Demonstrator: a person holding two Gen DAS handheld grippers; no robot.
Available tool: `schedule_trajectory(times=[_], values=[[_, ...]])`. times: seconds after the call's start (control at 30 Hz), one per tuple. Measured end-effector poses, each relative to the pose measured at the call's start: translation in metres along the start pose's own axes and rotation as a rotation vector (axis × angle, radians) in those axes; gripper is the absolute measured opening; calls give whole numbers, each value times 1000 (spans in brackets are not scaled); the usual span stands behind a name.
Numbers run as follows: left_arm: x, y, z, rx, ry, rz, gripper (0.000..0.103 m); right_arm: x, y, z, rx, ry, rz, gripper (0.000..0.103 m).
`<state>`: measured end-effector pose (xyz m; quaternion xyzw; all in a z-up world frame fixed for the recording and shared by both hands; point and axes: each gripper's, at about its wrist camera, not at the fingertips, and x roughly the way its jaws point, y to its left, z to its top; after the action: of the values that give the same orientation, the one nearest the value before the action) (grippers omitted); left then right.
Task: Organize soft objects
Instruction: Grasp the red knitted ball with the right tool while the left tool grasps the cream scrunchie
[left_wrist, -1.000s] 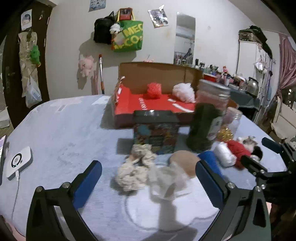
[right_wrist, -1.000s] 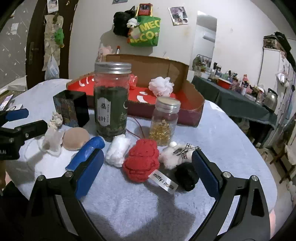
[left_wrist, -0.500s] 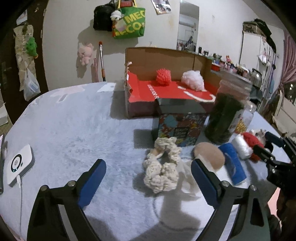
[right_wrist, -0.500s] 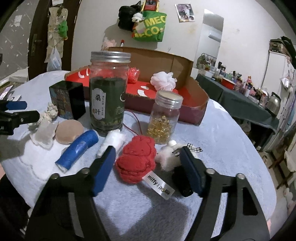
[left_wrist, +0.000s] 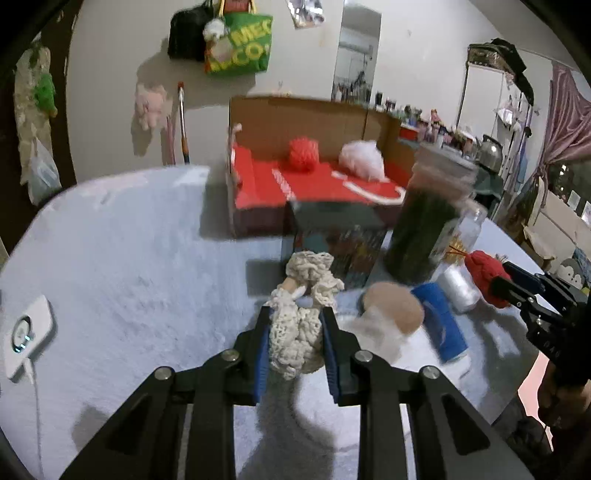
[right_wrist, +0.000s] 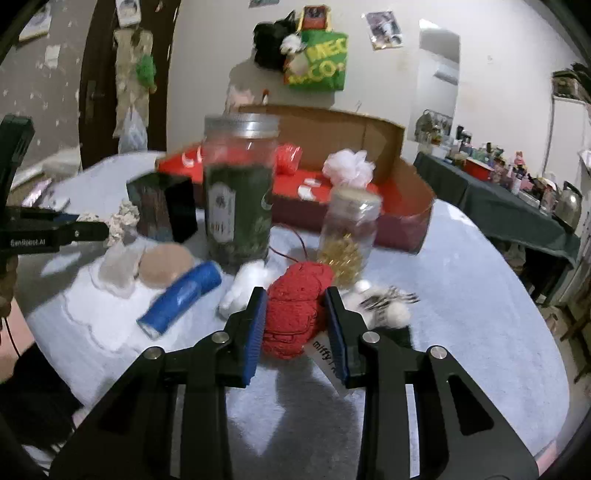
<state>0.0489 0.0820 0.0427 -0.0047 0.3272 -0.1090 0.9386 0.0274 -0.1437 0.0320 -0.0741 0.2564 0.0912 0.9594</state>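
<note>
Left wrist view: the left gripper (left_wrist: 295, 328) pinches a cream scrunchie (left_wrist: 301, 317) on the table, the box (left_wrist: 317, 181) straight ahead beyond it; right wrist view: the right gripper (right_wrist: 295, 314) squeezes a red plush (right_wrist: 299, 306), the box (right_wrist: 399, 206) ahead likewise.

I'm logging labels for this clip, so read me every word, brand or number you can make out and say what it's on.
"MEC" over "CO:" on the green bag hanging on the wall; its left part is hidden.
"miffy", then cut off, on the white tag under the red knitted toy.
"SenRobot.AI" on the left tool, in the right wrist view.
The label on the big green jar is too blurred to read.
</note>
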Motion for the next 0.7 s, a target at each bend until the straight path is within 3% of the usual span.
schedule_trajectory(times=[0.17,0.27,0.43,0.7], values=[[-17,-24,8,41,-76,-30,26,-12,-7,9,53,-40,58,29],[-22,-41,11,65,-94,-87,26,-15,-9,12,72,-53,82,29],[-2,-70,13,84,-52,-181,26,-7,-9,13,148,-43,183,29],[13,-84,11,86,-7,-215,26,0,-4,12,174,-28,234,29]])
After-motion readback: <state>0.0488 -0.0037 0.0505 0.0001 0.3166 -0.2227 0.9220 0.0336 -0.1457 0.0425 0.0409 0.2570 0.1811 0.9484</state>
